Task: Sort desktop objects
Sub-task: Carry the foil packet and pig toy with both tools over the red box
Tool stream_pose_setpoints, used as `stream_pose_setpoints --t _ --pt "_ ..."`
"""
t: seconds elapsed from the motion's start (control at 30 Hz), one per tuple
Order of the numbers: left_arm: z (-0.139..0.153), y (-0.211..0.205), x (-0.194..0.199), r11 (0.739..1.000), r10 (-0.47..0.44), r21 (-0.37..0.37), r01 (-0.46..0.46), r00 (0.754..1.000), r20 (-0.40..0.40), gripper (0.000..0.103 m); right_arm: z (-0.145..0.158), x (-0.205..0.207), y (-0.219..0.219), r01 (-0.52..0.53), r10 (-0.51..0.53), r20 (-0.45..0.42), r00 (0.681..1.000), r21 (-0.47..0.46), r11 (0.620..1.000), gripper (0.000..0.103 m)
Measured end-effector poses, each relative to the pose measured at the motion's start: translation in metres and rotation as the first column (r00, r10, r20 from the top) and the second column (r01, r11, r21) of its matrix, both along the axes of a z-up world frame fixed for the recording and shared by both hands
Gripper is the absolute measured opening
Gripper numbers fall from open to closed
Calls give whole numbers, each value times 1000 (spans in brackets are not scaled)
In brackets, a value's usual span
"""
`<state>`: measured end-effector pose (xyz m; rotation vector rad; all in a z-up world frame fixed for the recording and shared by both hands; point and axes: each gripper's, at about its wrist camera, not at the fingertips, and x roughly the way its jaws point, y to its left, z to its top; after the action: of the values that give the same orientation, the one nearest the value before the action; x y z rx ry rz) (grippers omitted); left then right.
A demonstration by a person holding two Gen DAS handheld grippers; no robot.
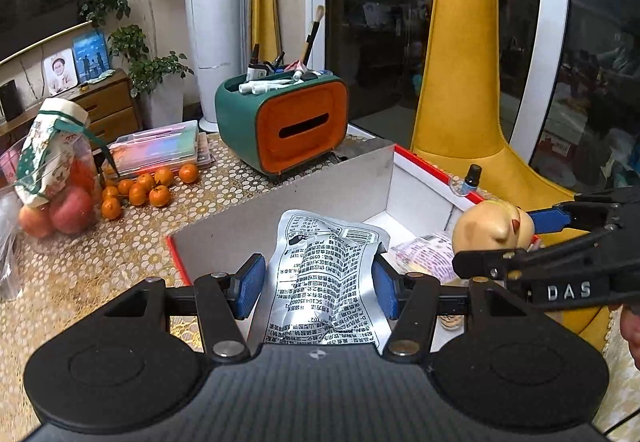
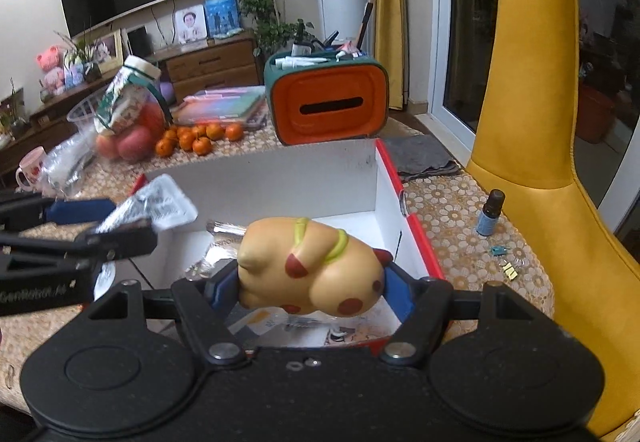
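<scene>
My left gripper (image 1: 316,288) is shut on a crinkled silver foil packet (image 1: 328,274) with black print, held over the near side of a white box with a red rim (image 1: 280,197). My right gripper (image 2: 308,286) is shut on a tan squishy toy animal with red spots (image 2: 312,270), held above the same box (image 2: 408,209). The toy also shows in the left wrist view (image 1: 492,228), the packet in the right wrist view (image 2: 160,207). A pink packet (image 1: 424,254) and other wrappers lie inside the box.
A green and orange tissue-box organiser (image 1: 296,125) with pens stands behind the box. Mandarins (image 1: 144,189), apples in a bag (image 1: 60,209) and a plastic case (image 1: 160,145) lie at left. A small blue bottle (image 2: 490,213) and clips (image 2: 506,262) lie right of the box. A yellow chair (image 2: 532,121) stands at right.
</scene>
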<state>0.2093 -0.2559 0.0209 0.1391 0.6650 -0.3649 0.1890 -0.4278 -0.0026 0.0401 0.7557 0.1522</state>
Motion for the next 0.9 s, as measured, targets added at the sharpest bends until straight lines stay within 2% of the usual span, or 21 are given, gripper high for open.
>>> stream_pose_setpoints --t 0.53,0.9 --pt "-37 -12 41 999 0 50 5 996 -93 56 -32 27 1 -7 4 -42 999 -57 998 72" --pt "-57 -12 55 998 1 56 9 985 -172 57 -37 34 9 -36 34 -26 999 -96 995 73"
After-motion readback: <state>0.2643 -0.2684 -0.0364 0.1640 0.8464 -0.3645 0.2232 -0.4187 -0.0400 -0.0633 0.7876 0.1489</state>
